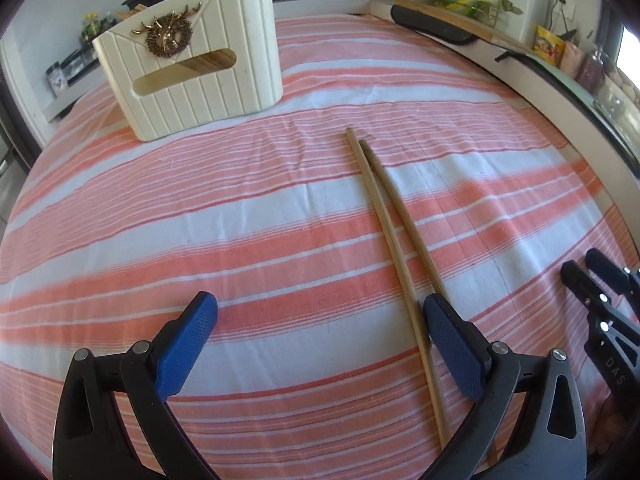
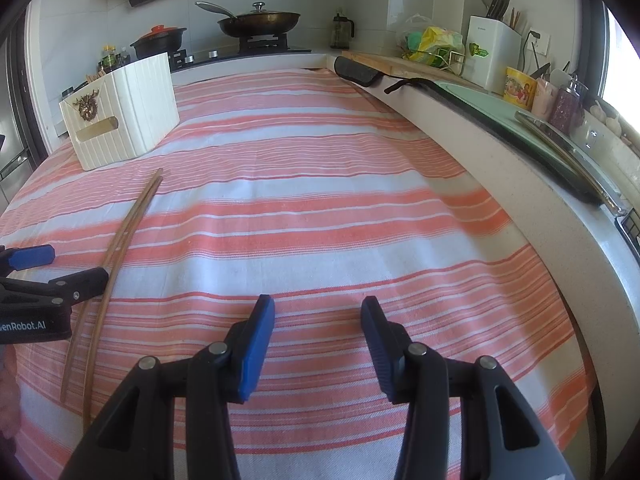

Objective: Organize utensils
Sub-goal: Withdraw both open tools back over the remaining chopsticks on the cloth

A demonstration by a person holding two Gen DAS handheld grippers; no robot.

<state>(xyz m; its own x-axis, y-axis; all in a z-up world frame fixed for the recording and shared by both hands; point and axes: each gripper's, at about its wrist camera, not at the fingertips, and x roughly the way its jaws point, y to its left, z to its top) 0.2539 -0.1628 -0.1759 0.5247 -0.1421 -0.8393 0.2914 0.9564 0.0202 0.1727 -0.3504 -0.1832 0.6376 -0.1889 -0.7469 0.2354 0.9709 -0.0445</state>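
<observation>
My left gripper [image 1: 320,320] hangs wide open over the striped cloth [image 1: 240,208], gripping nothing. The two wooden chopsticks [image 1: 394,248] lie side by side on the cloth, long axis running near to far. Their far tips point toward the cream ribbed holder [image 1: 192,60] at far left, and their near ends pass just inside my right-hand blue pad [image 1: 452,344]. My right gripper [image 2: 318,332] is partly open and empty, to the right of the chopsticks [image 2: 120,240] and clear of them.
</observation>
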